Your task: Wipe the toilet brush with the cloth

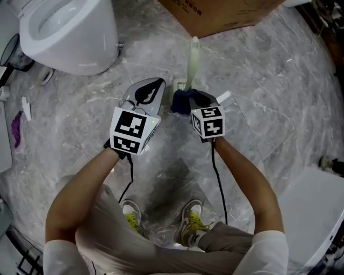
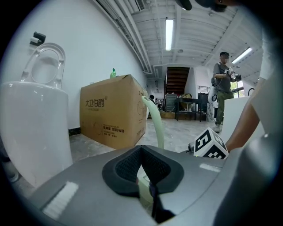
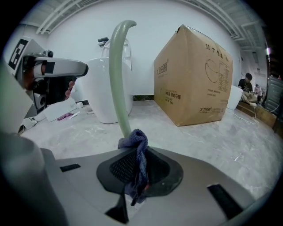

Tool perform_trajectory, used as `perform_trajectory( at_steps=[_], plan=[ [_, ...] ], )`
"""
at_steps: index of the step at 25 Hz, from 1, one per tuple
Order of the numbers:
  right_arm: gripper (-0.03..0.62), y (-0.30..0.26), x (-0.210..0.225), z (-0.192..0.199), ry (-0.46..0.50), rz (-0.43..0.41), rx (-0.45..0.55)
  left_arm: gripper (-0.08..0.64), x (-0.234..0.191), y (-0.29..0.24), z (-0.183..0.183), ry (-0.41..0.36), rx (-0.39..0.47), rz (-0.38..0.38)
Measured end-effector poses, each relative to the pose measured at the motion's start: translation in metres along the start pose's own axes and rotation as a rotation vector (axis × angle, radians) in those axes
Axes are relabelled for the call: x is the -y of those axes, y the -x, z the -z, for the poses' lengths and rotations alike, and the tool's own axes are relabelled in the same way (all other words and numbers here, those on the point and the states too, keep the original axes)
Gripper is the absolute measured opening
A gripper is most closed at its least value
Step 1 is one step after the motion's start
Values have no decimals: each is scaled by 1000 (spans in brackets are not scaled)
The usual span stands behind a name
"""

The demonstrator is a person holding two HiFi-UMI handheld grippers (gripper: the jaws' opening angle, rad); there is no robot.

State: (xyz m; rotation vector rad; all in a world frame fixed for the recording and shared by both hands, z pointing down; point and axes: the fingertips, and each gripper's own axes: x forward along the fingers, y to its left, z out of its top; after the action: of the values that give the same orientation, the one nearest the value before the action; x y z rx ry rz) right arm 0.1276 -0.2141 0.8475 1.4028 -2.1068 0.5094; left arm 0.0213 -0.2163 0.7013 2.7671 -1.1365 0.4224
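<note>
The toilet brush stands on the marble floor, its pale green handle rising from a pale base. My right gripper is shut on a dark blue cloth, which it holds against the lower handle. In the right gripper view the cloth bunches out of the right gripper beside the curved handle. My left gripper reaches the brush's base from the left. In the left gripper view, a pale green part of the brush sits between its closed pads, and the handle rises beyond.
A white toilet stands at the back left and a cardboard box behind the brush. A purple scrap lies at the far left. A white fixture is at the lower right. A person stands far off.
</note>
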Motion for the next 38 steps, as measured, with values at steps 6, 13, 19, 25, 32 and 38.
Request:
perform_trajectory(
  at_steps=[6,13,19,25,32,38],
  plan=[
    [48,-10,1,9,-18,25,20,2,3,-1,7,-22,-25,2],
    [48,-28,4,30,-86,68,17,2,5,-2,13,-30,-40,16],
    [46,-41,3,39,-70,93,-11,2,7,-6,21,-44,-60,23],
    [46,-47,1,53,-56,106,-52,2,7,-6,23,-43,-65,30],
    [46,-55,-8,59,40,41,-117,2,9,-6,24,-40,-73,39],
    [95,-50,-9,55,10,33,-54,2,14,-5,24,-45,-76,49]
  ],
)
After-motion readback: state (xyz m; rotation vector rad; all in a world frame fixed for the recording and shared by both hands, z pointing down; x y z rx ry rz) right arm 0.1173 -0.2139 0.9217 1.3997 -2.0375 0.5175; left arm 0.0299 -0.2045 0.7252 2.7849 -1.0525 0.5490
